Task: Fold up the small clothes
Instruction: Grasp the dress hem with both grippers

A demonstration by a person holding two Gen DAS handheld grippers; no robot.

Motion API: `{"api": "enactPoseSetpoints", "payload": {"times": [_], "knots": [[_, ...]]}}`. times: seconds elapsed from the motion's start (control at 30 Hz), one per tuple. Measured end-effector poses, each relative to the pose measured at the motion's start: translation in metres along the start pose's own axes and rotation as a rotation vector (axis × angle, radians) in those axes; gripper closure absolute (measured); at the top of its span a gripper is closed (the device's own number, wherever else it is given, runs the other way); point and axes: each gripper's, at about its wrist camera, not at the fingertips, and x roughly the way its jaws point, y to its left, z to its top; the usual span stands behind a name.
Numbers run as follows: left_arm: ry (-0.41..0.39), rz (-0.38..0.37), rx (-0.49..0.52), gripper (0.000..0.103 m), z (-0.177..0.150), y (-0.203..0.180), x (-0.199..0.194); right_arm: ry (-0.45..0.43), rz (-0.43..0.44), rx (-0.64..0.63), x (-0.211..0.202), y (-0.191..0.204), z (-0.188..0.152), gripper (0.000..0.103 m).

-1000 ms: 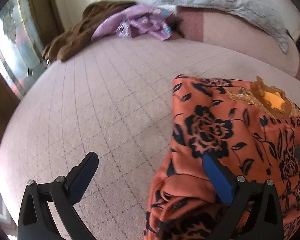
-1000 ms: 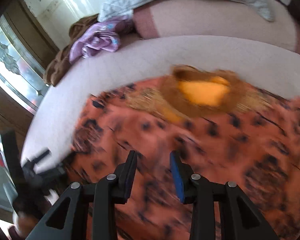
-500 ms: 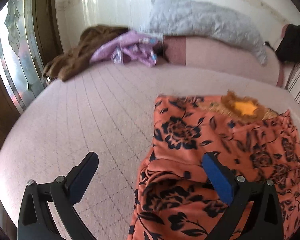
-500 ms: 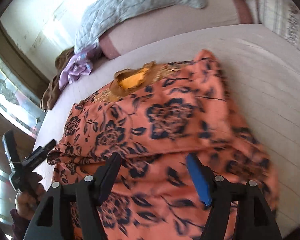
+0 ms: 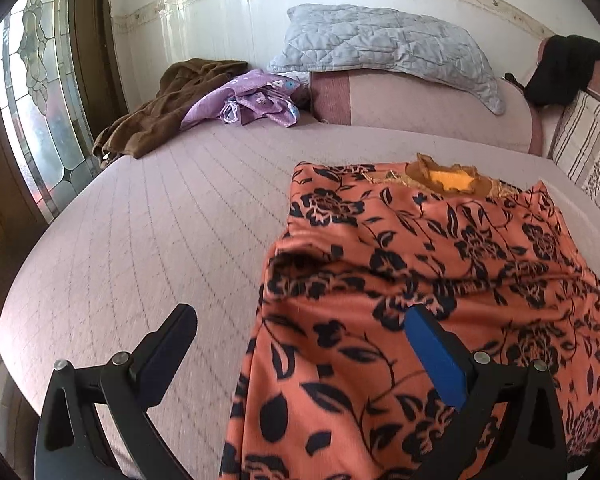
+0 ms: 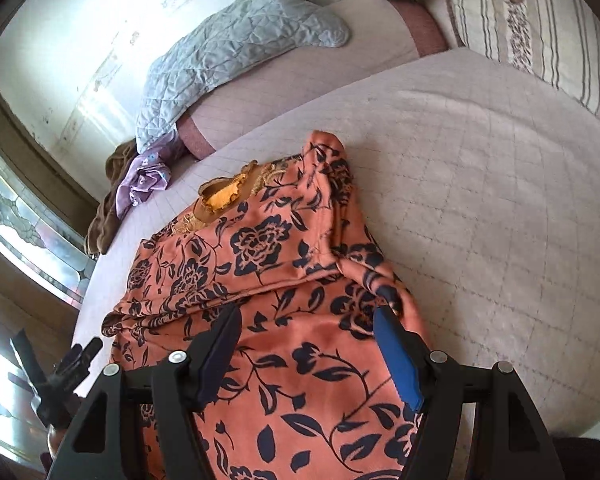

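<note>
An orange dress with a black flower print [image 5: 440,264] lies on the pink quilted bed [image 5: 160,216], its yellow-lined neck at the far end. Its sleeves are folded in over the body. It also shows in the right wrist view [image 6: 284,288]. My left gripper [image 5: 300,340] is open and empty, above the dress's left lower edge. My right gripper [image 6: 308,344] is open and empty, above the dress's lower part. The left gripper shows at the left edge of the right wrist view [image 6: 68,364].
A brown garment [image 5: 168,108] and a purple cloth [image 5: 252,100] are heaped at the far left of the bed. A grey quilted pillow [image 5: 384,48] lies on a pink bolster [image 5: 428,112]. A striped cushion [image 5: 584,148] stands at the right, a glass window [image 5: 32,104] at the left.
Both grippers have pulled back and up from the dress. The right gripper has opened wider. The dress lies still with its sides folded in.
</note>
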Motion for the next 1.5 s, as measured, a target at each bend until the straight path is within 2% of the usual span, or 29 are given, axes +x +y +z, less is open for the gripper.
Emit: {"api": "enactPoseSetpoints", "payload": {"times": [0.27, 0.67, 0.83, 1.0, 1.17, 1.23, 1.33, 1.4, 1.5], "knots": [[0.015, 0.026, 0.008, 0.0, -0.017, -0.001, -0.01, 0.015, 0.031, -0.004, 0.006, 0.0, -0.006, 0.031], [0.053, 0.055, 0.008, 0.0, -0.026, -0.002, -0.006, 0.026, 0.059, -0.02, 0.004, 0.002, -0.009, 0.031], [0.113, 0.038, -0.039, 0.0, -0.028, 0.004, 0.004, 0.057, 0.038, -0.016, 0.009, -0.001, -0.011, 0.031], [0.123, 0.021, -0.121, 0.0, -0.026, 0.017, 0.011, 0.063, 0.041, -0.003, 0.012, -0.002, -0.01, 0.031], [0.218, 0.04, -0.143, 0.0, -0.032, 0.02, 0.032, 0.076, 0.015, 0.005, 0.019, -0.003, -0.009, 0.031], [0.213, 0.036, -0.156, 0.0, -0.032, 0.022, 0.03, 0.086, -0.013, 0.003, 0.023, -0.004, -0.008, 0.031], [0.195, 0.009, -0.189, 0.0, -0.031, 0.029, 0.024, 0.053, -0.04, 0.003, 0.019, -0.008, -0.004, 0.031], [0.205, -0.009, -0.216, 0.0, -0.033, 0.036, 0.023, 0.039, -0.038, 0.034, 0.016, -0.015, 0.0, 0.031], [0.21, -0.03, -0.204, 0.002, -0.035, 0.041, 0.021, 0.045, -0.031, 0.068, 0.013, -0.028, 0.004, 0.031]]}}
